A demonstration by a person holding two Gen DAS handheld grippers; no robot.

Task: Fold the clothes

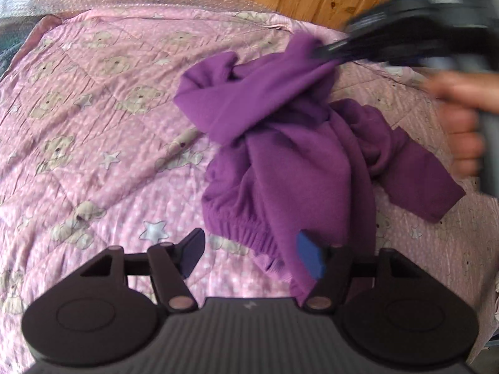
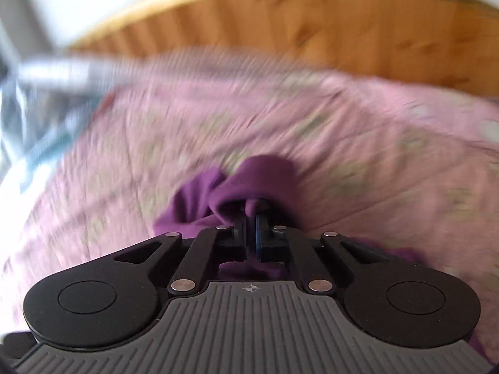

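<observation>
Garment [image 2: 249, 180] edge hidden between fingers [image 2: 238, 221]

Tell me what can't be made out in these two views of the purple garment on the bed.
- Left wrist view: right gripper is motion-blurred; its pinch on the purple garment is smeared.
- Left wrist view: the garment's type; it lies bunched.
- Right wrist view: quilt pattern blurred.
- Right wrist view: most of the garment sits behind the gripper body.

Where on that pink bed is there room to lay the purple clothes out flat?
The quilt lies bare between the purple garment and its left edge. Crowded on the right: the right gripper grips the cloth, and a hand is close.
</observation>
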